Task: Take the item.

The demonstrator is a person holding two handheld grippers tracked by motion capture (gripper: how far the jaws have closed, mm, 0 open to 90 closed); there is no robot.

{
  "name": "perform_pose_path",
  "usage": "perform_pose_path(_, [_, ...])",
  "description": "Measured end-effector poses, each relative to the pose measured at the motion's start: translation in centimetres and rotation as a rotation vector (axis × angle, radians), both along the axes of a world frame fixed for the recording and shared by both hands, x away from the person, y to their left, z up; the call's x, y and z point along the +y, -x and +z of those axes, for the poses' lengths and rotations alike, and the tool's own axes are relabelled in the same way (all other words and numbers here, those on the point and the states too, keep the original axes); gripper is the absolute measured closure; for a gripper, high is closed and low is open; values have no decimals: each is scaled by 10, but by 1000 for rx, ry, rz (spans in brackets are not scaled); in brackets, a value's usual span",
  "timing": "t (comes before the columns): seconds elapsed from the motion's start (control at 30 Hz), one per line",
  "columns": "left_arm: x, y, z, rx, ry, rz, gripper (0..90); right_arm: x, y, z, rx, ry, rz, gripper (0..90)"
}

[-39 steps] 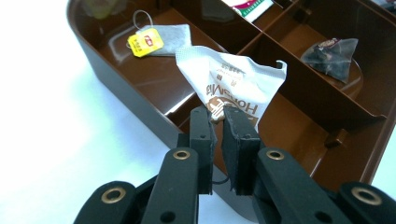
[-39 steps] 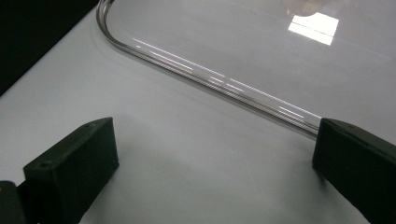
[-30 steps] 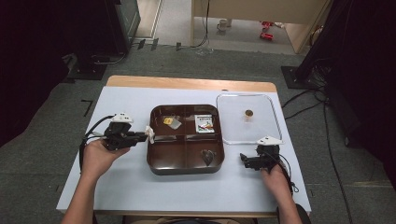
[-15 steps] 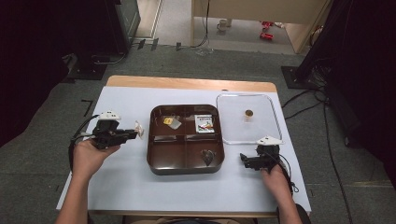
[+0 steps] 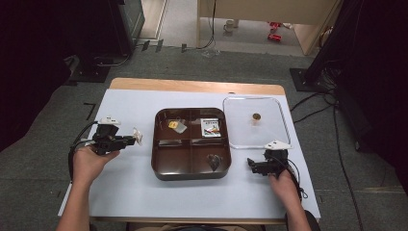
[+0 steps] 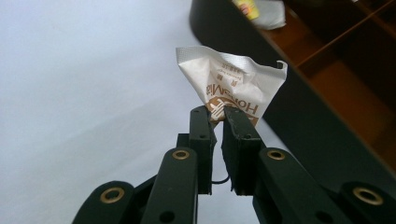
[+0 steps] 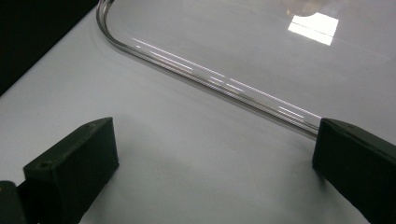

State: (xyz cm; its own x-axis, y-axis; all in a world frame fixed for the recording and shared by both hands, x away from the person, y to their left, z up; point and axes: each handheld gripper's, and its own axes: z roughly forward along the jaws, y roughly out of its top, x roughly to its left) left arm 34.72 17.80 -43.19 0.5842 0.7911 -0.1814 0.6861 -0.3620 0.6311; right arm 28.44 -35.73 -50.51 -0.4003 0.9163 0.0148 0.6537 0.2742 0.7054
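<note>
High view: the left gripper [image 5: 129, 140] was over the white table [image 5: 125, 192] near its left edge, just left of the brown tray [image 5: 191, 174], jaws pointing at the tray. Its jaws were pinched on a small white sachet [image 5: 137, 136], which was off the surface, just short of the tray's left wall. In the left gripper view the left gripper [image 6: 219, 116] had its tips pressed on the sachet's [image 6: 231, 84] lower edge; the packet was crumpled, with brown print, and the tray wall [image 6: 299, 121] was right behind it.

The tray had four compartments. The far-left one had a yellow-and-clear packet [image 5: 176, 126], the far-right one a flat printed packet [image 5: 210, 127], the near-right one a dark item [image 5: 214, 161] too dim to identify.

The clear lid [image 5: 279, 139] lay flat right of the tray, near the table's far-right corner, a small brown knob [image 5: 256, 116] at its centre.

The right gripper [image 5: 251, 164] sat low near the right edge, just near-side of the lid. In the right gripper view its jaws were spread wide, nothing between them, over bare table beside the lid's rounded rim [image 7: 210, 77].
</note>
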Motion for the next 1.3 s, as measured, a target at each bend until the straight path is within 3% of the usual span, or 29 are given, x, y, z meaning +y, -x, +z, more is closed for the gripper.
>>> perform_pose_path(0.43, [-2, -12, -22, 58, -49, 33, 819, 0, 0, 0, -1, 1, 0, 0])
perform_pose_path(0.67, [-12, -12, -31, 85, -93, -7, 808, 0, 0, 0, 0, 0, 0, 0])
perform_pose_path(0.9, [-11, -13, -35, 102, -79, -1, 757, 0, 0, 0, 0, 0, 0, 0])
perform_pose_path(1.07, [-10, -12, -32, 80, -64, -5, 712, 0, 0, 0, 0, 0, 0, 0])
perform_pose_path(1.3, [-6, -9, -25, 15, -46, 7, 606, 0, 0, 0, 0, 0, -1, 0])
